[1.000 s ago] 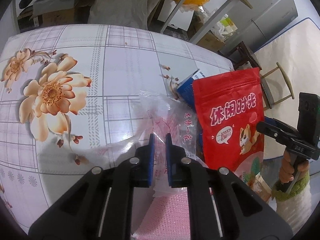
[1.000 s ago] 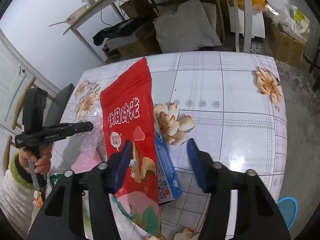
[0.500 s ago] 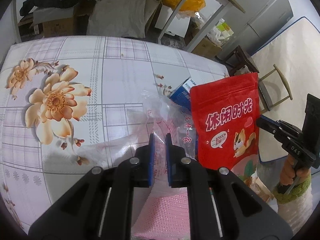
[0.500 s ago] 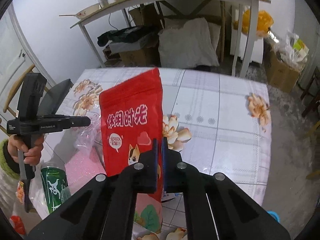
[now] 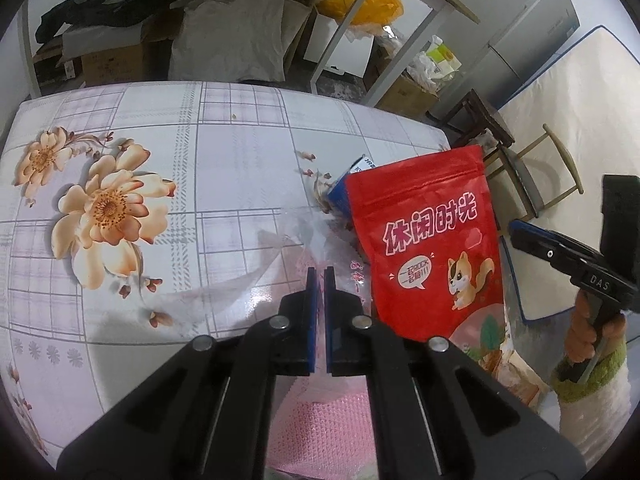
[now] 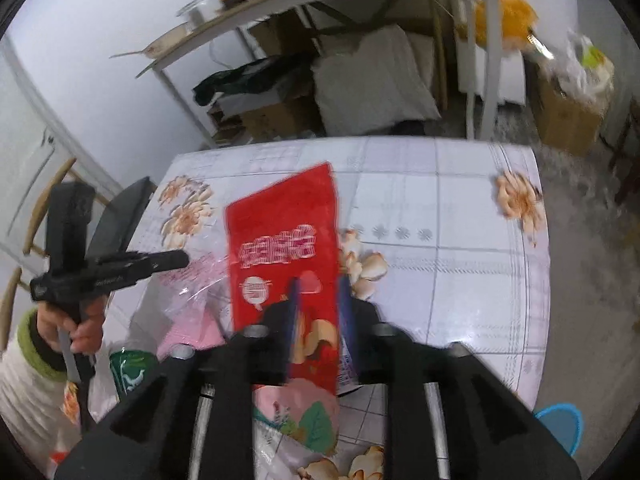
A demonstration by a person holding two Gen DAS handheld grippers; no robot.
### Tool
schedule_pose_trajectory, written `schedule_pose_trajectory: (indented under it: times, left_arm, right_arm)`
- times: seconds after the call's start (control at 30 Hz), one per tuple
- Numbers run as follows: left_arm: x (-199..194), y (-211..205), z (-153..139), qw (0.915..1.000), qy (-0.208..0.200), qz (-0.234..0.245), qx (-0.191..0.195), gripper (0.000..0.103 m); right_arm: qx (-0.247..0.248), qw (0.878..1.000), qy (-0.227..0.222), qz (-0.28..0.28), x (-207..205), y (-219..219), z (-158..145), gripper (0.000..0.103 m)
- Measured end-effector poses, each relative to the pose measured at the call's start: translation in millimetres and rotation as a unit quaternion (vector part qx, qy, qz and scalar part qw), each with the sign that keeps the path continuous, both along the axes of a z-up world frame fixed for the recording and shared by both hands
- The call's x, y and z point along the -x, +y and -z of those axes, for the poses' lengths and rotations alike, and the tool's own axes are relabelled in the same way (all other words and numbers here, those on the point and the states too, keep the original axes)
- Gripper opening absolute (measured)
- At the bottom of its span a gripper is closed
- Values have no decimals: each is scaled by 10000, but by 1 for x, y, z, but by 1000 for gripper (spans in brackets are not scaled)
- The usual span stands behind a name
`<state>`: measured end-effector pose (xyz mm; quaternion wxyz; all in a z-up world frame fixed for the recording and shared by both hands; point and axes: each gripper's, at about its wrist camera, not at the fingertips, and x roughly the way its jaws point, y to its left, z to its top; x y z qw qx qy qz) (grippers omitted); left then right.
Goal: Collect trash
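My left gripper [image 5: 320, 280] is shut on the edge of a clear plastic bag [image 5: 296, 240] that holds pink bubble wrap [image 5: 320, 428]. A red snack pouch [image 5: 432, 256] stands upright to its right, its lower end in the bag's mouth. In the right wrist view the pouch [image 6: 280, 248] sits between the fingers of my right gripper [image 6: 320, 304], whose jaws stand a little apart around it. A blue and white box [image 5: 344, 188] lies on the table behind the pouch. A green can [image 6: 128, 368] sits low in the bag.
The flowered tablecloth [image 5: 180, 152] covers the table. Beyond it stand a white shelf table [image 6: 360, 4], cardboard boxes [image 5: 108, 60], a grey sack [image 5: 232, 36] and wooden chairs [image 5: 532, 168]. A blue bin [image 6: 560, 428] is on the floor.
My right gripper closed on the red pouch, lifted it upright, and its jaws have now parted slightly. The left gripper stayed shut on the bag and drew back a little.
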<state>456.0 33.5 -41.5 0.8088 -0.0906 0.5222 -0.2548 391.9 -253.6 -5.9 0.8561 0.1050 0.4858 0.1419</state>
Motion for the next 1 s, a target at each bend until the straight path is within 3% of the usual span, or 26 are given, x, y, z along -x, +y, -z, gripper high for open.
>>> schedule_pose_trajectory:
  times: [0.07,0.23,0.3,0.37,0.47,0.8,1.0]
  left_arm:
    - [-1,-2,2,10000,18,21,-42,1]
    - [-6,-2,5,10000,33,7,-76,0]
    - [-8,-1,5,10000,36,-21,-60,0]
    - [-10,1,6,10000,35,-50,-23,0]
    - [-9,4,5,10000,9,-80,5,0]
    - [2,15,-23,9988,-343,-222,252,0]
    - [17,15,-56,9967,-707,-221,336,0]
  right_arm:
    - [-44,9999,142,41,-3,0,10,57]
    - [-230,9983,533,-104,-13,4,35,56]
    - [-160,9982,549,-187,-11,10,40,40]
    - [-172,9984,497,-221,-9,14,40,16]
    - [-43,9993,266,-260,-3,20,31,6]
    - [646,9959,-625,32,21,16,-26,3]
    - [650,9922,-1024,277,38,0,-60,3]
